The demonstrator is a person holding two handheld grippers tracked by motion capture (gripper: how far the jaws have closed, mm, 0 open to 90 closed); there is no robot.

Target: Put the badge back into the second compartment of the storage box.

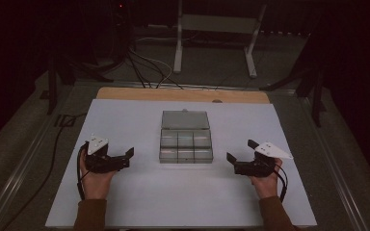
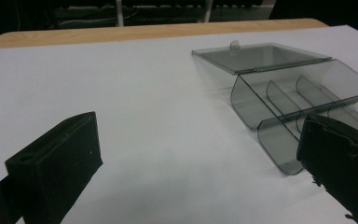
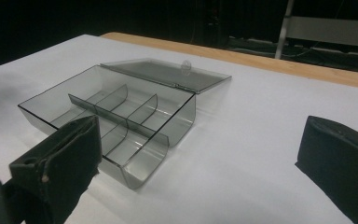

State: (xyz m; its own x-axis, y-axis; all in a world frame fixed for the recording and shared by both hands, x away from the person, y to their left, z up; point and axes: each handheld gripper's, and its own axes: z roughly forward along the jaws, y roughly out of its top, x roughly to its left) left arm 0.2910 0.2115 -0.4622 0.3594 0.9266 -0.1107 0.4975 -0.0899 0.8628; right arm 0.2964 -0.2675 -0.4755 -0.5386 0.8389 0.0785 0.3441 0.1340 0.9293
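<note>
A clear grey plastic organiser box (image 1: 186, 147) sits at the middle of the white table top, its lid (image 1: 185, 120) folded flat behind it. The compartments, split by curved dividers (image 3: 130, 109), hold nothing. My left gripper (image 1: 127, 158) rests on the table left of the box, jaws wide apart and pointing toward it. My right gripper (image 1: 241, 151) rests to the box's right, also open, aimed back at it. The box (image 2: 303, 100) lies ahead and right in the left gripper view, and the box (image 3: 109, 114) lies ahead and left in the right gripper view.
The white sheet (image 1: 125, 125) covers a wooden table whose far edge (image 1: 183, 95) shows as a bare strip. Beyond it the floor holds cables (image 1: 147, 67) and a white metal stand (image 1: 217, 33). Dark surroundings flank both sides.
</note>
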